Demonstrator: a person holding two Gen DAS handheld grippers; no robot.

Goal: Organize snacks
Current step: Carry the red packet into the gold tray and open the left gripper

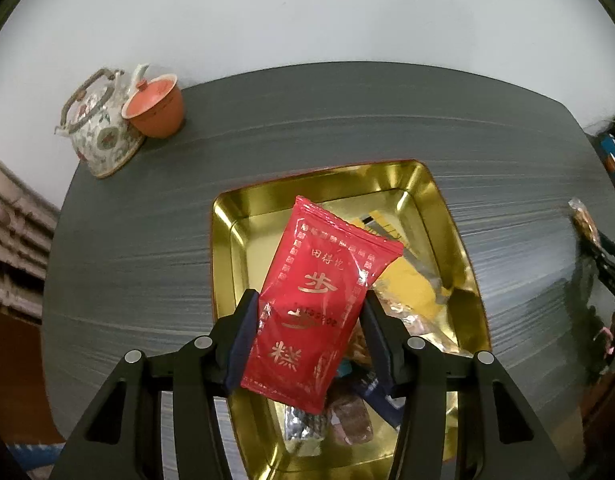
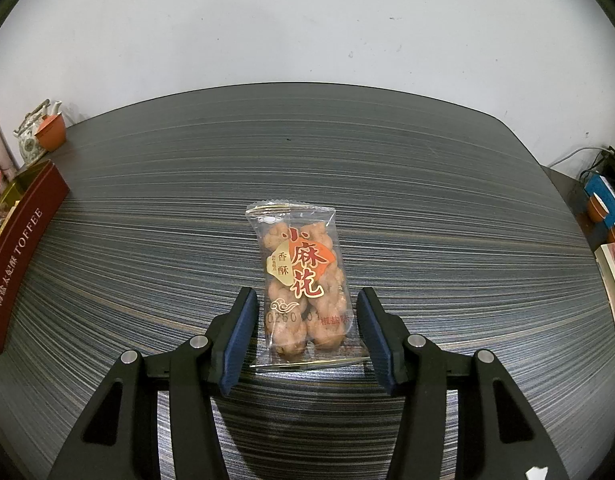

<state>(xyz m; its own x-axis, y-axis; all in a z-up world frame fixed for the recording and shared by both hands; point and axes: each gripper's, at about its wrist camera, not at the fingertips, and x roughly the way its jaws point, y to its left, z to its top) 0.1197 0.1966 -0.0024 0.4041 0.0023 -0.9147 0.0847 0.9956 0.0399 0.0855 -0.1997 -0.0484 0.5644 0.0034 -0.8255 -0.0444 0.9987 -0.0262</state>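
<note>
My left gripper (image 1: 307,320) pinched the red packet (image 1: 315,304) over the tin (image 1: 223,240); my right gripper (image 2: 303,324) stood spread around the clear packet (image 2: 301,280); the loose side-grip risked dropping red outside the tin.

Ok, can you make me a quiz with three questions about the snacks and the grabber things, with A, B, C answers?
1. Where is the red snack packet?
A. flat on the table
B. over the gold tin, between the left gripper's pads
C. inside the teapot

2. What colour is the inside of the tin?
A. gold
B. blue
C. white

3. What is the right gripper doing with the clear packet of twisted snacks?
A. lifting it in the air
B. squeezing it flat
C. sitting open around it, pads not touching

Answers:
1. B, the left gripper pinches the packet from both sides above the tin.
2. A, its walls and floor shine gold.
3. C, the packet lies on the striped table with gaps at both pads.
</note>
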